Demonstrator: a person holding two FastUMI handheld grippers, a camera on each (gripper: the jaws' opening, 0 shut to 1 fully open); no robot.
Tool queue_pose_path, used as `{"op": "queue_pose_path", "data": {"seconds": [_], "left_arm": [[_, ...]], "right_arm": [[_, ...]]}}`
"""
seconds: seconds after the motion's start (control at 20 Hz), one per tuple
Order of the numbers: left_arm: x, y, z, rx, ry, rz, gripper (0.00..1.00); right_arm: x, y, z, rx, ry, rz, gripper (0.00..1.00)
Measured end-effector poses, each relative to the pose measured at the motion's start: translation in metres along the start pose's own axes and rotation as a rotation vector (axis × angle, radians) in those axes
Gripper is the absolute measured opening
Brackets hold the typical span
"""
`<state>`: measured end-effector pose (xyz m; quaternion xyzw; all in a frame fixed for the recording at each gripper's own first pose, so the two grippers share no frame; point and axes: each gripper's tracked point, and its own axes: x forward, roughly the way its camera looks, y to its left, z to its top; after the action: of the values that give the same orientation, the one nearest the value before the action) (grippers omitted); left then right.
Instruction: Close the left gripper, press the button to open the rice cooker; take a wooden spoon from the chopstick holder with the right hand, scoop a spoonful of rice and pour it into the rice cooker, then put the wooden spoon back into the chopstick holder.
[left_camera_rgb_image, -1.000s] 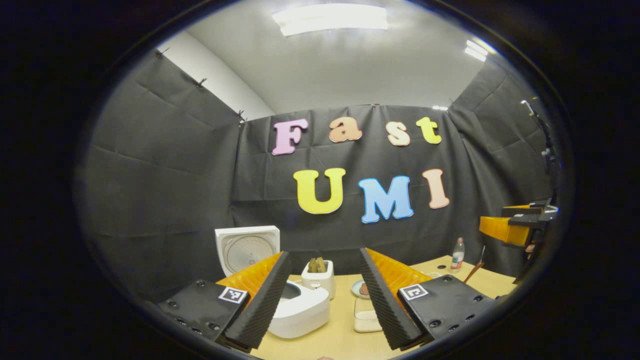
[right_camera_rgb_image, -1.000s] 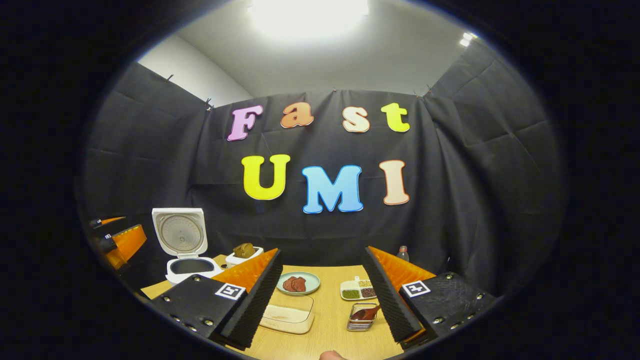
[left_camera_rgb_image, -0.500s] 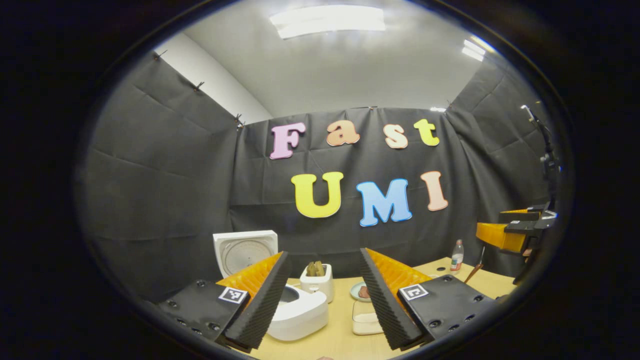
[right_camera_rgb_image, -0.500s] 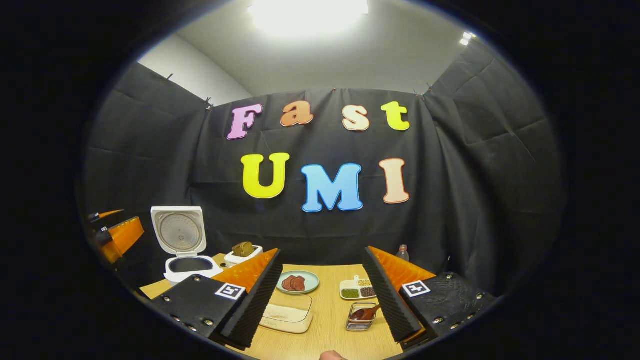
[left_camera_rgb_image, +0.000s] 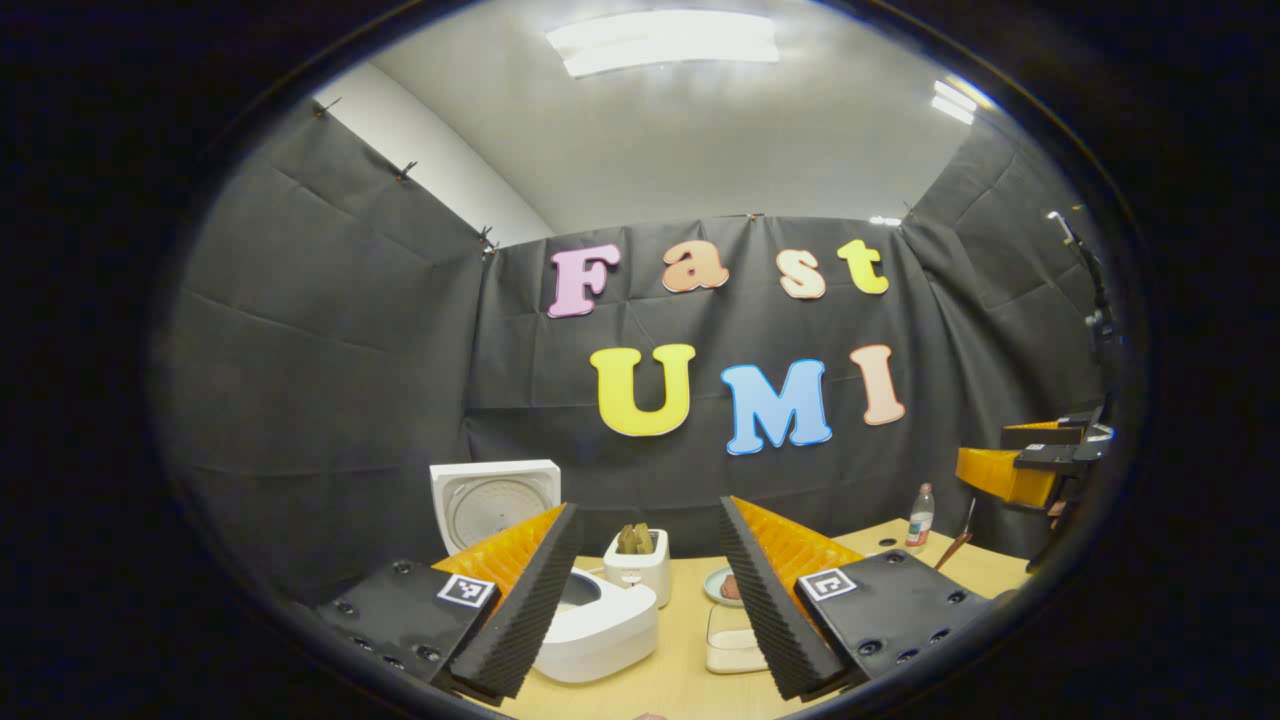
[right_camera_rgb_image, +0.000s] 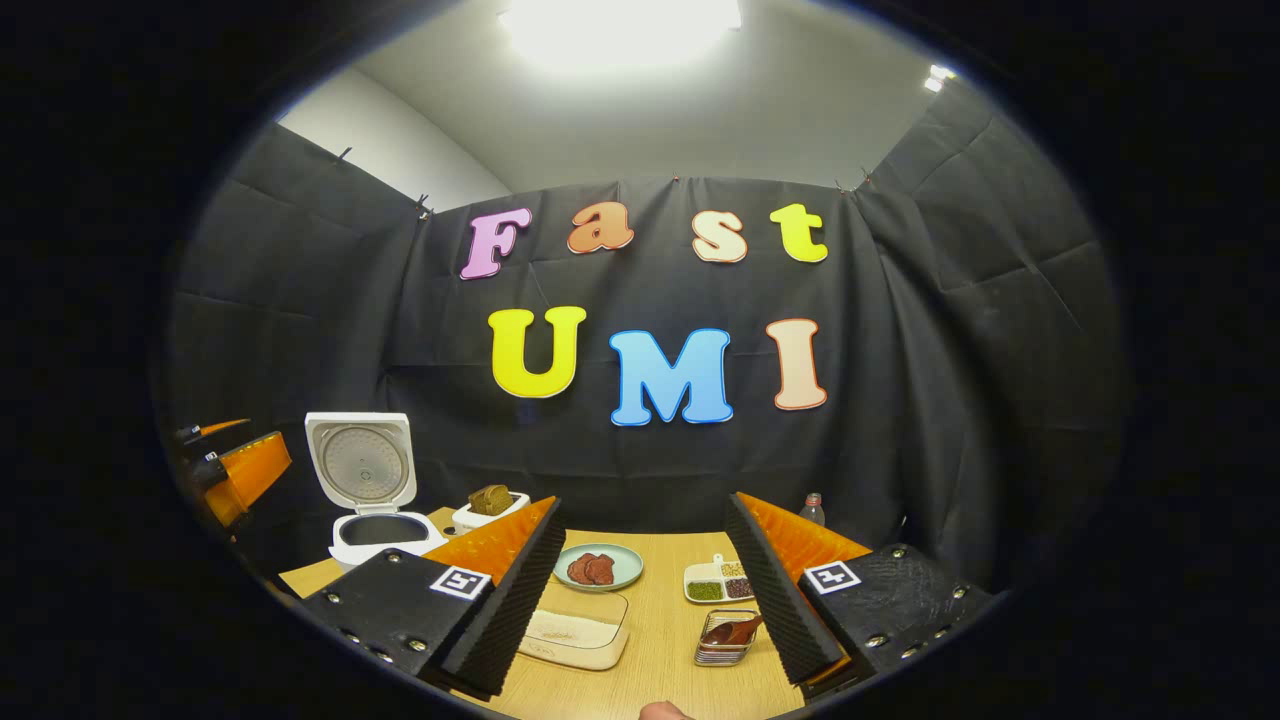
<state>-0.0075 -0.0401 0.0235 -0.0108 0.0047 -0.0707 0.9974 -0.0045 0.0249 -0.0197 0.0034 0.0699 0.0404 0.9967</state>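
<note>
The white rice cooker (right_camera_rgb_image: 385, 535) stands at the table's left with its lid (right_camera_rgb_image: 362, 460) raised upright. A clear container of rice (right_camera_rgb_image: 575, 630) lies in front of my right gripper (right_camera_rgb_image: 640, 505), which is open and holds nothing. The wooden spoon (right_camera_rgb_image: 735, 630) rests in the small metal chopstick holder (right_camera_rgb_image: 722, 652), just inside the right finger. In the left gripper view, my left gripper (left_camera_rgb_image: 648, 510) is open above the table, with the rice cooker (left_camera_rgb_image: 600, 625) behind its left finger and the rice container (left_camera_rgb_image: 735, 645) by its right finger. The right gripper (left_camera_rgb_image: 1035, 465) hangs at the far right.
A toaster holding bread (right_camera_rgb_image: 490, 505) stands behind the cooker. A plate of meat (right_camera_rgb_image: 597, 567), a divided dish of grains (right_camera_rgb_image: 720, 582) and a small bottle (right_camera_rgb_image: 812, 508) sit toward the back of the wooden table (right_camera_rgb_image: 660, 670). The left gripper (right_camera_rgb_image: 235, 470) hovers left of the cooker.
Both views have drifted only slightly. The right gripper sits a little lower in the left gripper view. Both grippers stay open and the objects have not moved.
</note>
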Motion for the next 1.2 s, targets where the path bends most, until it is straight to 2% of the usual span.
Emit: {"op": "queue_pose_path", "data": {"seconds": [0.1,0.2,0.25,0.35,0.4,0.45,0.5,0.65,0.75,0.85,1.05,1.2], "left_arm": [[0.009,0.016,0.005,0.018,-0.016,0.038,0.94],[0.027,0.052,0.018,0.052,-0.049,0.123,0.97],[0.039,0.072,0.026,0.068,-0.058,0.166,0.91],[0.064,0.104,0.036,0.091,-0.069,0.215,0.9],[0.077,0.117,0.04,0.1,-0.074,0.222,0.97],[0.092,0.133,0.038,0.109,-0.07,0.238,0.9],[0.107,0.151,0.039,0.112,-0.069,0.245,0.92],[0.154,0.204,0.034,0.107,-0.065,0.295,0.31],[0.194,0.232,0.016,0.079,-0.032,0.296,0.16],[0.231,0.26,-0.011,0.031,0.034,0.31,0.1],[0.31,0.303,-0.051,-0.022,0.134,0.334,0.1],[0.353,0.326,-0.076,0.02,0.192,0.357,0.12]], "right_arm": [[0.002,0.002,0.002,-0.004,-0.008,0.012,0.98],[0.004,0.006,-0.001,-0.006,0.004,0.027,0.98],[0.007,0.006,-0.003,-0.009,0.014,0.029,0.98],[0.006,0.0,-0.004,-0.01,0.024,-0.007,0.98],[0.004,-0.001,-0.003,0.002,0.015,-0.031,0.98],[0.003,0.002,-0.002,0.013,0.011,-0.044,0.98],[0.002,0.005,-0.005,0.014,0.014,-0.059,0.98],[-0.001,0.005,-0.011,-0.008,0.029,-0.116,0.98],[-0.007,0.01,-0.012,-0.013,0.031,-0.145,0.98],[-0.014,0.011,-0.015,-0.03,0.038,-0.177,0.98],[-0.033,0.012,-0.025,-0.082,0.069,-0.228,0.98],[-0.049,0.005,-0.029,-0.122,0.091,-0.27,0.96]]}}
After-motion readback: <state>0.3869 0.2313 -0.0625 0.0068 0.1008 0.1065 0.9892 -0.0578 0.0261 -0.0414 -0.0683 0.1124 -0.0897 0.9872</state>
